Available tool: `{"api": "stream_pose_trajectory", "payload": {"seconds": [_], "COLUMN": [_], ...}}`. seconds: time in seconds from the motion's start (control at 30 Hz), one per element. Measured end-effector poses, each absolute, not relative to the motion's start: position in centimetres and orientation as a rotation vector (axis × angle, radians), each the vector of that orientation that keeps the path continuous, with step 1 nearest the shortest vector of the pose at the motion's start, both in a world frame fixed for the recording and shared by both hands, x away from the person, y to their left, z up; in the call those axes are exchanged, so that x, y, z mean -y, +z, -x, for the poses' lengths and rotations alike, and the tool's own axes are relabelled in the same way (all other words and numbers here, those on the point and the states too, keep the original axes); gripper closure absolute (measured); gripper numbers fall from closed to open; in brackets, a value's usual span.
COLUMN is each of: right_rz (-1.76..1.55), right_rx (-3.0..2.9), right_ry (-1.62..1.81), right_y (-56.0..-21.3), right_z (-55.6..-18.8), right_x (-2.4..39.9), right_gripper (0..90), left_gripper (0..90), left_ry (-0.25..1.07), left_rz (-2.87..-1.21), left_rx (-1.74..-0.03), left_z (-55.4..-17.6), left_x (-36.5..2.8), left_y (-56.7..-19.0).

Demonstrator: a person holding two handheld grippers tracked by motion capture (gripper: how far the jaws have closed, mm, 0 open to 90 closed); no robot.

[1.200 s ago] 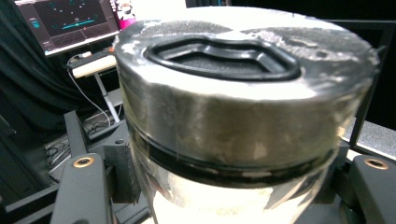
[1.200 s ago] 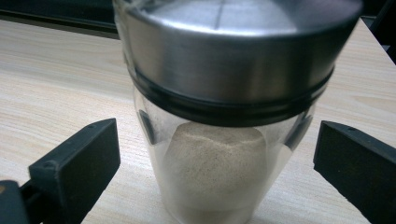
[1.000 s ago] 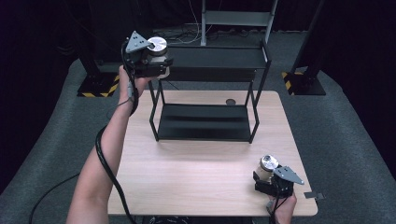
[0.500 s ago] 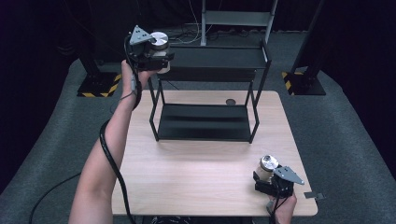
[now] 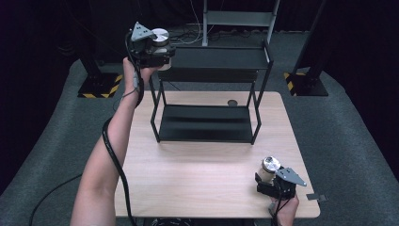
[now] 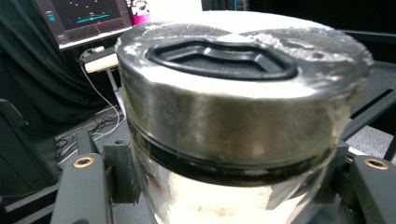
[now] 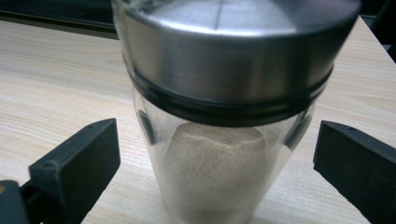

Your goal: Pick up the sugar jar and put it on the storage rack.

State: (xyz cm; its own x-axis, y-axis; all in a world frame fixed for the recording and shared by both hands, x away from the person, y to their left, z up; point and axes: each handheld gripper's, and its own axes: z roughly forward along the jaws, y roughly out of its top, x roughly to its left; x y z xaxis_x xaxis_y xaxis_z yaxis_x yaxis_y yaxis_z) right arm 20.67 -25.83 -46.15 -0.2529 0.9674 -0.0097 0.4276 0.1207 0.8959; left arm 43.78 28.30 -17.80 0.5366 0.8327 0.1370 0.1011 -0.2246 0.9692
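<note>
High view shows the left gripper (image 5: pixel 162 47) raised at the left end of the black rack's (image 5: pixel 256 89) top shelf, clenched on a steel-lidded jar (image 5: pixel 159 36), so shelving it seems the step in hand. The right gripper (image 5: pixel 268 181) sits at the table's (image 5: pixel 188 174) near right corner, jaws spread wide of a second jar (image 7: pixel 224 116) standing between them, untouched. Next, I judge, the left must lower its jar level onto the shelf before letting go.

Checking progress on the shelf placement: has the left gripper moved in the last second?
Yes. The left gripper with its jar has risen slightly, now at the rack's top shelf.
</note>
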Motion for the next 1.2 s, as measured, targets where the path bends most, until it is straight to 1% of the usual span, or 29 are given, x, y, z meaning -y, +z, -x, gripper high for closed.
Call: {"api": "stream_pose_trajectory", "payload": {"seconds": [0.73,1.07,1.2], "right_rz": [-1.354,-1.349,-1.345], "right_rx": [-1.773,-1.769,-1.766], "right_ry": [1.084,1.085,1.085], "right_y": [-46.1,-46.2,-46.2], "right_z": [-20.7,-20.6,-20.5], "right_x": [25.8,25.8,25.8], "right_gripper": [0.0,0.0,0.0], "left_gripper": [30.4,30.4,30.4], "left_ry": [0.806,0.805,0.782], "left_rz": [-1.685,-1.686,-1.688], "left_rx": [-0.857,-0.896,-0.923], "left_z": [-46.4,-47.4,-48.1], "left_x": [-27.2,-26.8,-26.7], "left_y": [-17.1,-17.4,-17.6]}}
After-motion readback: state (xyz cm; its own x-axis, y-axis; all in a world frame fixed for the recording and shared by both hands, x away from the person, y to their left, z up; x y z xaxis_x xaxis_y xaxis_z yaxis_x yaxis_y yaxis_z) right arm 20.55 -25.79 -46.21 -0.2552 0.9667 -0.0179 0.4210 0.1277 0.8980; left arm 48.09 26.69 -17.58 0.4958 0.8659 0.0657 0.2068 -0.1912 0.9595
